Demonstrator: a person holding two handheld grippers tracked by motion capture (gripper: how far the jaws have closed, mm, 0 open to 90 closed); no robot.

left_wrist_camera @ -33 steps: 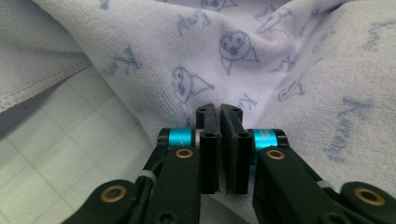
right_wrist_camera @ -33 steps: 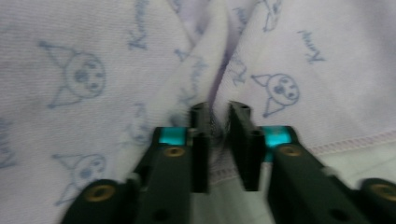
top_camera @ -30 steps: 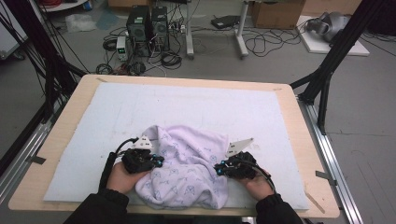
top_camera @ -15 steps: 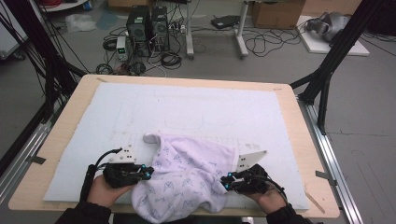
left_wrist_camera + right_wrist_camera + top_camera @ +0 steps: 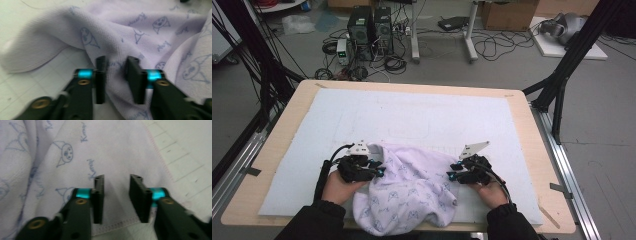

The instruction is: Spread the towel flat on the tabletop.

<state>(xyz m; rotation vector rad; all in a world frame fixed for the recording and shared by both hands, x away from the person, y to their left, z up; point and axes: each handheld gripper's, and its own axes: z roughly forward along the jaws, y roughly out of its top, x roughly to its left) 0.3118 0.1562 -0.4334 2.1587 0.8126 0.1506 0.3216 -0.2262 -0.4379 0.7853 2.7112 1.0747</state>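
The left hand-held gripper (image 5: 377, 171) and the right hand-held gripper (image 5: 453, 176) have just been opening; their jaws now stand apart over the lilac printed cloth (image 5: 409, 192), cloth beneath the gaps, pads not pinching. The cloth lies bunched at the worktop's (image 5: 422, 89) near edge, more spread than a second ago. Both corners look released, so that placement seems finished.

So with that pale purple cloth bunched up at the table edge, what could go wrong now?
The pale lilac printed cloth hangs over the wooden table's near edge and could slide off. Both the left gripper and right gripper have just been opening, cloth loose between their fingers, so a re-grip might catch a fold instead of the hem.
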